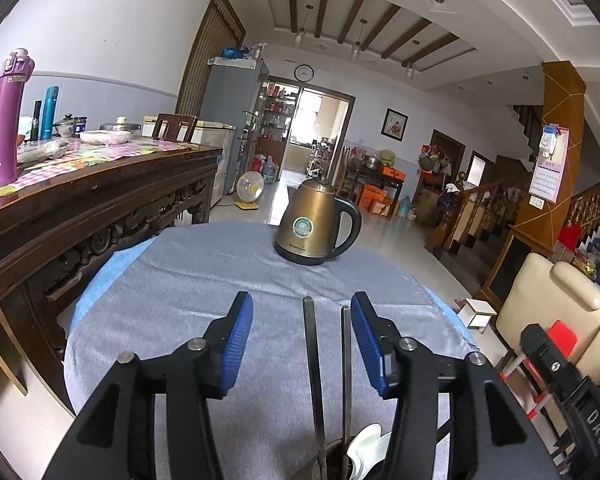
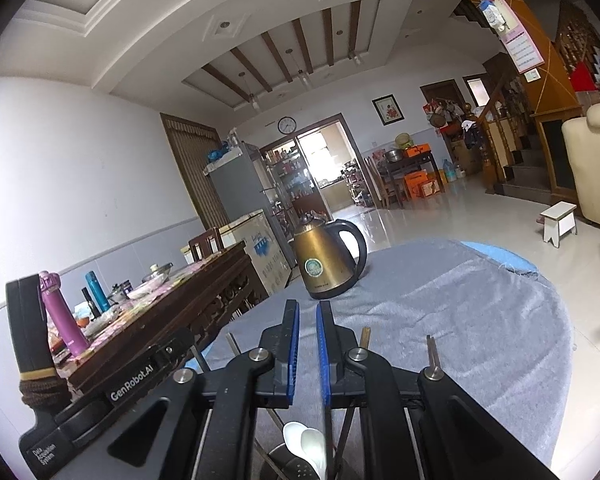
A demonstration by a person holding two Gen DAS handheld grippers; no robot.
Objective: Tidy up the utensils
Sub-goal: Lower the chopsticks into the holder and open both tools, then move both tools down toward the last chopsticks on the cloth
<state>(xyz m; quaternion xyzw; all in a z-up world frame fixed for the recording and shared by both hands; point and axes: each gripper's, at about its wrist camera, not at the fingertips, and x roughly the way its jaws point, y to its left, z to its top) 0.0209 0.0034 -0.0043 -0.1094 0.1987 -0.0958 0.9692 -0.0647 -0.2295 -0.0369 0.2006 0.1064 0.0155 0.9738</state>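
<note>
While both grippers hover over the desk (image 1: 204,272), chopsticks (image 1: 314,364) and a white spoon (image 2: 306,446) stand in a holder at 6 o'clock. Left gripper (image 1: 302,316): jaws wide open around the chopsticks. Right gripper (image 2: 307,312): jaws nearly shut, apparently empty. Sorting seems underway; next, close on one utensil.

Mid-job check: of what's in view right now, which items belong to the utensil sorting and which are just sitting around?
Job items:
chopsticks
white spoons
utensil holder
left tool, open
right tool, nearly closed, empty

Just lying about:
kettle
purple bottle
teal bottle
white stool
</note>
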